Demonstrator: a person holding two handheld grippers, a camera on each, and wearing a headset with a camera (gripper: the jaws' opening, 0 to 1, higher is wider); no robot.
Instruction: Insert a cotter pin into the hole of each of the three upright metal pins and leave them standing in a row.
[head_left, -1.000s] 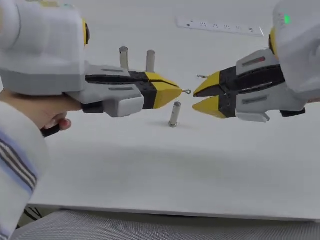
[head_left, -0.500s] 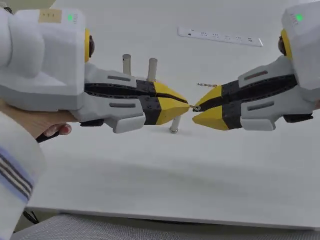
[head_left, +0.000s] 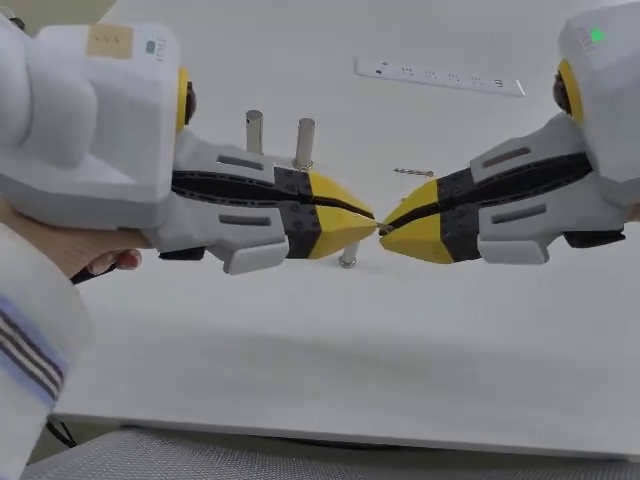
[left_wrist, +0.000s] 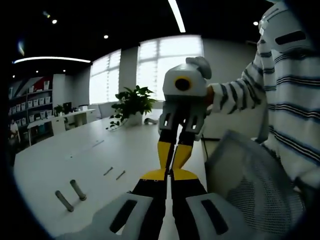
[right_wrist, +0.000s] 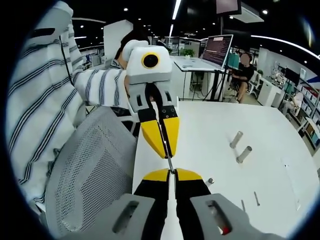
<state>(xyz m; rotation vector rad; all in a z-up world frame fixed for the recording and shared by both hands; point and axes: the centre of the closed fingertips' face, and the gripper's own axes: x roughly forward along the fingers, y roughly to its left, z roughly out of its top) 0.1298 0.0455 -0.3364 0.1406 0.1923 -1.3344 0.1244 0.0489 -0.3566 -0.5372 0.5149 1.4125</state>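
Nearest, a cotter pin (right_wrist: 169, 159) is held tip to tip, with the left gripper (head_left: 368, 221) and right gripper (head_left: 390, 228) both pressed together on it. This is judged a handover to free one end for insertion. Just behind, the foot of the nearest metal pin (head_left: 348, 260) is seen. Farther back, a second metal pin (head_left: 304, 141) and third metal pin (head_left: 254, 130) are stood side by side, with a spare cotter pin (head_left: 413, 172) laid to their right.

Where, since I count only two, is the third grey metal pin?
In the head view the third grey metal pin stands centrally; its base shows just below where the left gripper and right gripper meet.
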